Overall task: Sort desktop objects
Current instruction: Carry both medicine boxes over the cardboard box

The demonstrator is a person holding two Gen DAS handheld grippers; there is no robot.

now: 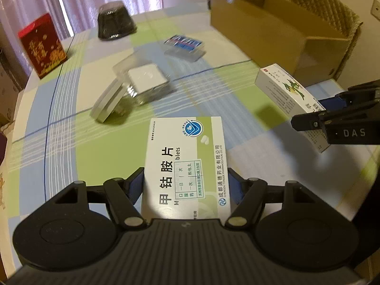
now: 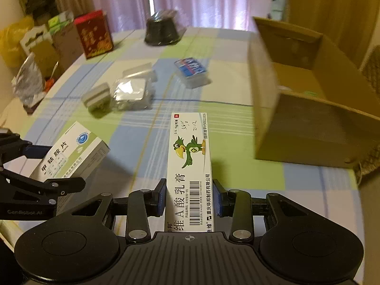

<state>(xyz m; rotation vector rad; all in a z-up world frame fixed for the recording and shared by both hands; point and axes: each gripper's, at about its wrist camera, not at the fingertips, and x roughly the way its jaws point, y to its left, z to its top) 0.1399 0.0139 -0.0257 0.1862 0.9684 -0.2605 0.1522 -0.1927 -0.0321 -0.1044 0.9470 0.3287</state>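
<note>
Both claws are mid-carry above the surface (image 1: 99, 156): the left claw (image 1: 186, 185) grips a green-and-white tablet box (image 1: 187, 156), the right claw (image 2: 188, 197) clamps a parrot-printed cream box (image 2: 190, 166). Next, probably, each goes into the open cardboard carton (image 2: 308, 123) far right.

A woven checked cloth (image 1: 95, 156) covers the tabletop. The two medicine boxes (image 1: 187, 163) (image 2: 190, 166) are smooth printed card. The carton (image 2: 308, 128) at right is matt brown cardboard. Mid-frame cases (image 1: 142, 83) are glossy clear plastic. Each claw (image 1: 186, 182) (image 2: 189, 196) is matt black plastic with metal pins.
</note>
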